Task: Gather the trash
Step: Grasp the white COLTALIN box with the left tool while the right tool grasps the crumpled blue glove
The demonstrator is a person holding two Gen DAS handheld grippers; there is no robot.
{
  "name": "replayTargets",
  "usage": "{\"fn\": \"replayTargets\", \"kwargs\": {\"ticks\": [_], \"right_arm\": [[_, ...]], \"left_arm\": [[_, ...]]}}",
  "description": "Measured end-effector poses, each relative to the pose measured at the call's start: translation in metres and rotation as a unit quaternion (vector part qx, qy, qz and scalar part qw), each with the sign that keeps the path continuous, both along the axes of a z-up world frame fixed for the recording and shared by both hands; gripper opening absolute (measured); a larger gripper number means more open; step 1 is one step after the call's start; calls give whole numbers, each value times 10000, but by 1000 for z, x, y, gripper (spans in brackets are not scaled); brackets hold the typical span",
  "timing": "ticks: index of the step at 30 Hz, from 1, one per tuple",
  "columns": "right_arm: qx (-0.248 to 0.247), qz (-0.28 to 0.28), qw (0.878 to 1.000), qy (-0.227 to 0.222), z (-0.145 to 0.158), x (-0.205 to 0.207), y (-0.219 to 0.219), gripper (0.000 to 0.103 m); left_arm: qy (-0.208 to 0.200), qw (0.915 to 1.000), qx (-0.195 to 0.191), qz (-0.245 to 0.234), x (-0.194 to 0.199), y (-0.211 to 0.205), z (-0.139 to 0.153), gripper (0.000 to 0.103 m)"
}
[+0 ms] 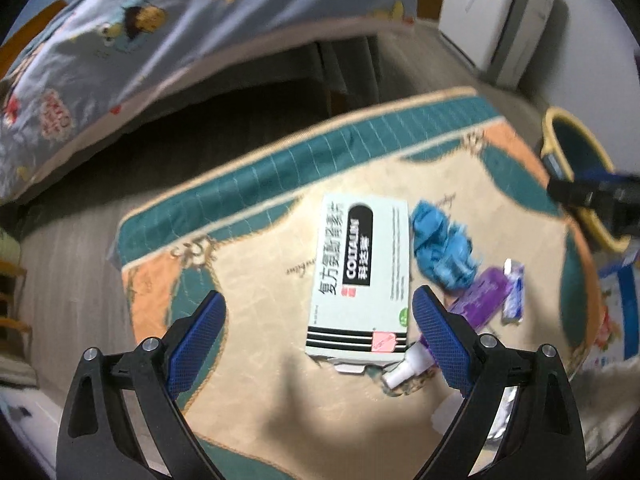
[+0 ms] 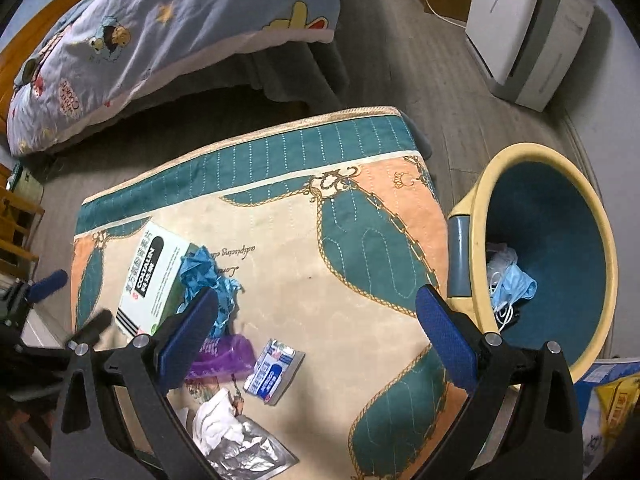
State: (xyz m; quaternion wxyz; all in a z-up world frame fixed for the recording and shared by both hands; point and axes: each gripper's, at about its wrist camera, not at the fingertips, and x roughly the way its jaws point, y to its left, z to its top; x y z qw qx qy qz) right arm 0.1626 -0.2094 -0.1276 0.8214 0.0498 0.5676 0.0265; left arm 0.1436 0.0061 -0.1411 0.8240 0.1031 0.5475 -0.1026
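Note:
Trash lies on a patterned teal, peach and cream mat (image 1: 260, 312) (image 2: 304, 264). A white medicine box (image 1: 360, 276) (image 2: 154, 276) rests flat, with crumpled blue paper (image 1: 440, 248) (image 2: 208, 276) beside it. A purple wrapper (image 1: 484, 292) (image 2: 224, 356), a small white and blue packet (image 1: 514, 292) (image 2: 274, 370), a white tissue (image 2: 218, 416) and a silver foil pouch (image 2: 248, 452) lie nearby. My left gripper (image 1: 320, 332) hovers open just above the box. My right gripper (image 2: 320, 332) is open over bare mat. A yellow bin (image 2: 544, 252) (image 1: 576, 172) stands to the right.
A bed with a blue cartoon quilt (image 2: 168, 28) (image 1: 180, 40) lies beyond the mat. A white appliance (image 2: 528, 28) stands at the back right on grey wood flooring. The bin holds a blue mask (image 2: 514, 284). Blue and yellow packaging (image 2: 612, 400) sits at the right edge.

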Motion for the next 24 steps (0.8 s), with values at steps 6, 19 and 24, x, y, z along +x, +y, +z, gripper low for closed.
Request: {"fn": "replayTargets", "kwargs": {"ticks": [6, 19, 24], "right_arm": [[108, -147, 9998, 118, -6, 11, -6, 97], [142, 91, 9994, 314, -21, 28, 8, 97], [77, 278, 9989, 381, -28, 30, 21, 97]], "left_arm": [[328, 9989, 146, -312, 8, -19, -32, 94], [543, 9980, -194, -267, 27, -23, -56, 72], [392, 9991, -114, 101, 35, -1, -49, 72]]}}
